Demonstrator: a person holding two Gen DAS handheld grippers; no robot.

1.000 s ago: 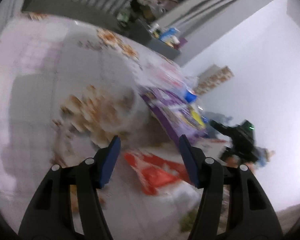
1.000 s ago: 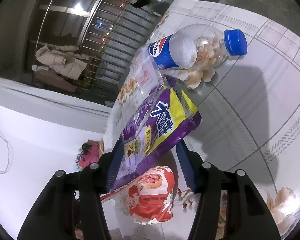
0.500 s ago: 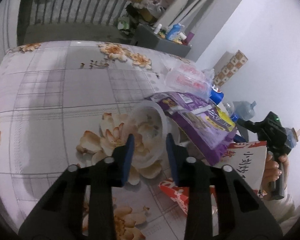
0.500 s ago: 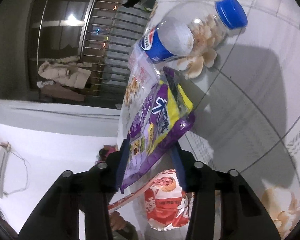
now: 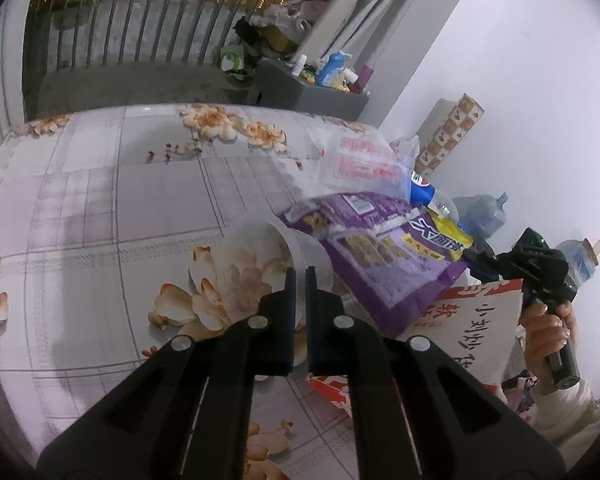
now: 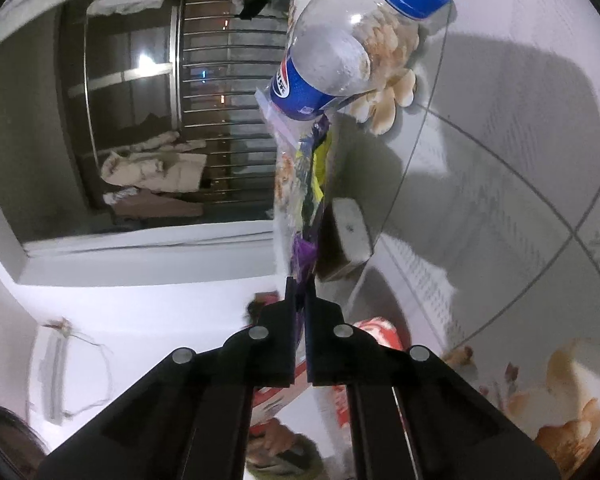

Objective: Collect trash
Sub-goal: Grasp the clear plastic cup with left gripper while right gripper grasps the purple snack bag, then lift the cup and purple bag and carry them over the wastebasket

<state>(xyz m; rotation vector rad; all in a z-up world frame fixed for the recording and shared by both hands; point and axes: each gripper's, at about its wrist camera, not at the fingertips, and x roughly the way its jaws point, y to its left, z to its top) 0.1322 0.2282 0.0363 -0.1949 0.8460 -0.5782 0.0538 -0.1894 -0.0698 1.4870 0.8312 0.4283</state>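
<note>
My left gripper [image 5: 300, 274] is shut on the rim of a clear plastic cup [image 5: 260, 256] lying on the flowered tablecloth [image 5: 100, 208]. My right gripper [image 6: 300, 282] is shut on the edge of a purple snack bag [image 6: 306, 216], seen edge-on; the same bag [image 5: 384, 256] and the right gripper [image 5: 480, 258] show in the left wrist view. An empty Pepsi bottle [image 6: 340, 52] with a blue cap lies beyond the bag. A red and white wrapper [image 5: 476, 332] lies under the bag. A clear printed plastic bag [image 5: 360, 164] lies behind it.
The table's far edge faces a barred railing [image 5: 140, 28]. A grey cabinet [image 5: 308, 92] with bottles stands by the white wall. A large water jug [image 5: 480, 216] stands on the floor to the right. A small white block [image 6: 352, 232] lies beside the bag.
Both grippers have closed: the left onto the cup's rim, the right onto the purple bag's edge. The right gripper has rolled, so the bag now shows edge-on.
</note>
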